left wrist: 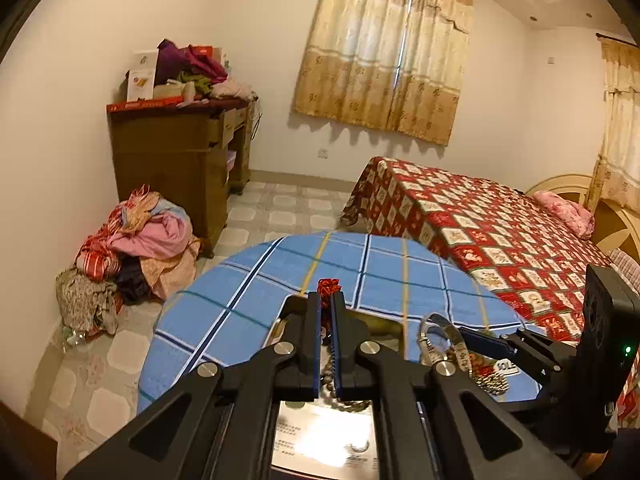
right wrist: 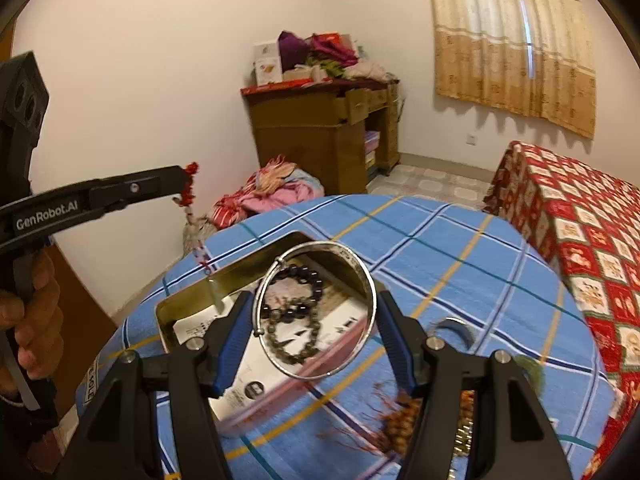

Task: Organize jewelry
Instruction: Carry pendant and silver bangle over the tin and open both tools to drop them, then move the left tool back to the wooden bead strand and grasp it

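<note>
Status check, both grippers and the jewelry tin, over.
Left gripper shut on red knotted cord, lifted above the tin. Right gripper holding silver bangle over the tin. Bead bracelets already inside. Nothing blocking.

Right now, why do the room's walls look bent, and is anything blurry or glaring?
Both views: fisheye lenses bow the walls, dark corners. Left wrist: glare whitens the printed card below the left gripper. Right wrist: the silver bangle is sharp, the reddish tassel smeared.
</note>
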`<state>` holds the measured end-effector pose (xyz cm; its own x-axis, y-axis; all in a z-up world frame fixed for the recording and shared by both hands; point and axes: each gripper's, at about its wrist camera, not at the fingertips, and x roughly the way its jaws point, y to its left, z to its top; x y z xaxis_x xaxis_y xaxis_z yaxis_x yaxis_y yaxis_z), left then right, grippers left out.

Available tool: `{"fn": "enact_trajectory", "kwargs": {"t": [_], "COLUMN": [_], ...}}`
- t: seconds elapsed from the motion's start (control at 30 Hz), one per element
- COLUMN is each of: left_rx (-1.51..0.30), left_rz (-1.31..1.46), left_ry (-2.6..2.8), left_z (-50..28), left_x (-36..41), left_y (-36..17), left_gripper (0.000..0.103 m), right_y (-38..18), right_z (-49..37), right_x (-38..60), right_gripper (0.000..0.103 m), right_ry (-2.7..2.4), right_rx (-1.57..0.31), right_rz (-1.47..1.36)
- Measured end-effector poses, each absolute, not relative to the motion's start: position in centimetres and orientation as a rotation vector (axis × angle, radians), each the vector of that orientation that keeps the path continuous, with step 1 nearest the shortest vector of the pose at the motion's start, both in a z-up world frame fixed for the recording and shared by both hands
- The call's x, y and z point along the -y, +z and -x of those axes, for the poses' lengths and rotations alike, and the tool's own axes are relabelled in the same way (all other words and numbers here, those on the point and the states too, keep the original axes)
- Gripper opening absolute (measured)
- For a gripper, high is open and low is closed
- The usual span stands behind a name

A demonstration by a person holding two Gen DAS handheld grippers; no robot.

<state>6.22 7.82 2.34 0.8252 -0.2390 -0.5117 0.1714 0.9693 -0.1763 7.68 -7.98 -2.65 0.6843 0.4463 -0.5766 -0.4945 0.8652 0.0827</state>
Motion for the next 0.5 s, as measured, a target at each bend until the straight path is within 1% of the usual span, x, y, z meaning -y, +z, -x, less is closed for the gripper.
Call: {"fn": "enact_trajectory", "kwargs": {"t": [0.43, 0.5], "left_rx": [-0.652, -0.675], "left_rz": [0.107, 0.105], "left_ry": [-0.186, -0.182], "left_z": [-8.0, -8.2], "left_x": [-8.8, -8.8], "left_y": [-1.6, -2.1], "left_gripper": [0.003, 0.004], "right_y": [-7.2, -7.3], "right_z": [-8.6, -8.3], "right_x": [5.0, 4.7], "right_gripper": [0.064, 0.064], "right_ry": [0.546, 0.546], "right_rx": [-0.739, -0.731], "right_rz": [0.143, 0.157]}}
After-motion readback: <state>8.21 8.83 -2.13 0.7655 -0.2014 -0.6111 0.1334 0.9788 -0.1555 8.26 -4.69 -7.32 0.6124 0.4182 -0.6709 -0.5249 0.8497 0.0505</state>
